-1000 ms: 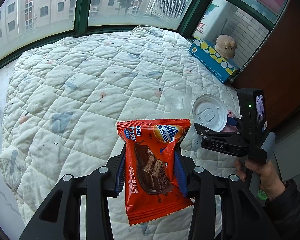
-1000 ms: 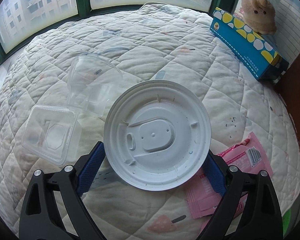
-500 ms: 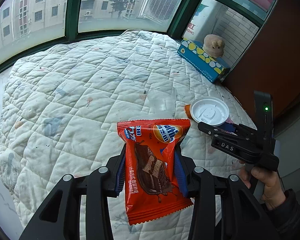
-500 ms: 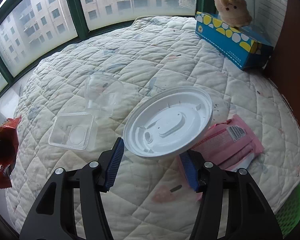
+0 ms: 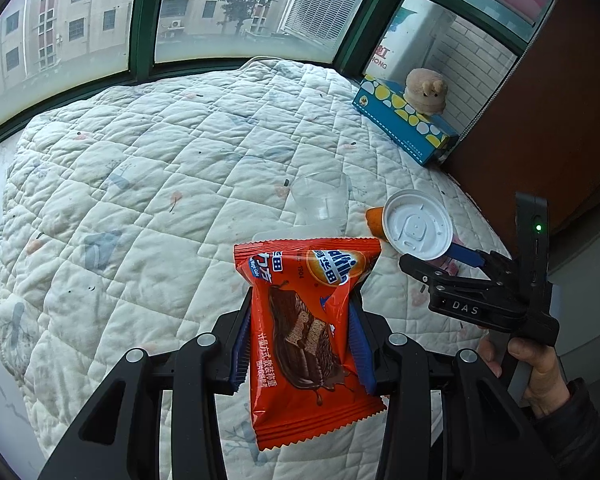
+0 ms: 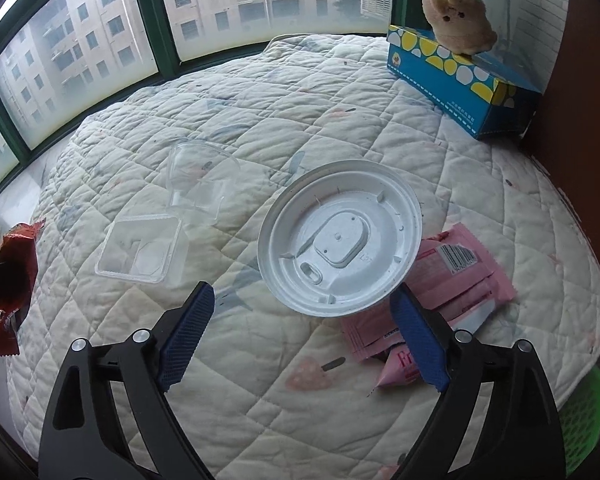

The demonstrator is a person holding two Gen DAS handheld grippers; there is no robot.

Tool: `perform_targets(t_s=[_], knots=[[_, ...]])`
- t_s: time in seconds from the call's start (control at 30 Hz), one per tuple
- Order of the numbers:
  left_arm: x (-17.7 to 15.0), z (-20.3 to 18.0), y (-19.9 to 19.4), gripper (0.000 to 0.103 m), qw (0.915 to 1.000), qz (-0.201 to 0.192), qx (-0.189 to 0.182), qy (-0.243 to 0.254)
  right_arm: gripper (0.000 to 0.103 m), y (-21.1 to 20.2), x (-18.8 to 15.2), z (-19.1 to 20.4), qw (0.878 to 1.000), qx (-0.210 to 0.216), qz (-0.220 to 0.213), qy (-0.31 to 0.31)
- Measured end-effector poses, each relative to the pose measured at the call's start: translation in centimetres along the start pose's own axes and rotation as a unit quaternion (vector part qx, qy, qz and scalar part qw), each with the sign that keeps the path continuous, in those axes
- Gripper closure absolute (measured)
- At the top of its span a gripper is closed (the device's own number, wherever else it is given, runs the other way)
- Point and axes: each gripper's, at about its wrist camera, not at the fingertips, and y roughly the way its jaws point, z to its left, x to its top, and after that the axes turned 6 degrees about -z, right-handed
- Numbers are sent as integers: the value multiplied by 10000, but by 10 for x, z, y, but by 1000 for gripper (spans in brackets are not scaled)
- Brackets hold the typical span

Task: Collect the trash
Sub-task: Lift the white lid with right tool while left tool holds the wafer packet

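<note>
My left gripper is shut on a red chocolate-wafer wrapper and holds it upright above the quilted bed. My right gripper has opened; the white plastic cup lid is tilted, touching only the right finger's tip, the left finger apart from it. The lid also shows in the left wrist view, at the right gripper's tip. A clear plastic cup and a clear square container lie on the quilt to the left. Pink wrappers lie under the lid.
A blue and yellow tissue box with a plush toy on it stands at the bed's far right by the brown wall. Windows run along the far side. A green basket rim shows below the bed's right edge.
My right gripper has opened from its grip on the white lid, which now sits tilted towards the right finger. Both grippers have drawn back and up from the bed. The left still holds the wrapper.
</note>
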Motion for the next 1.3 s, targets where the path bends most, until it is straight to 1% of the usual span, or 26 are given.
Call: perform_targets(t_s=[0.1,0.2,0.37,0.53,0.6,0.67,0.73,1.0,1.17,1.3], knots=[[0,3,3,62,10000,33,0,-45,12,10,1,-3,9998,-109,173,-79],[1,7,6,62,10000,58,6,-68,12,12,-2,-7,9993,-234,247,-174],[2,8,8,62,9999,66,-7,-80,10,4,-2,-20,9991,-366,172,-150],[2,6,13,62,9999,109,-26,-75,5,3,15,-25,9998,-153,46,-105],[2,4,14,62,9999,112,-23,-65,4,11,21,-23,9996,-137,130,-216],[2,3,14,62,9999,100,-20,-57,5,21,24,-21,9991,-217,209,-315],[3,3,13,62,9999,89,-22,-64,4,30,26,-20,9988,-176,294,-361],[5,-1,15,62,9999,83,-55,-21,5,41,23,-13,9970,-282,377,-619],[4,-4,17,62,9999,98,-68,3,5,41,24,-12,9971,-299,345,-602],[4,-4,17,62,9999,112,-69,-19,5,46,26,-14,9972,-253,400,-578]])
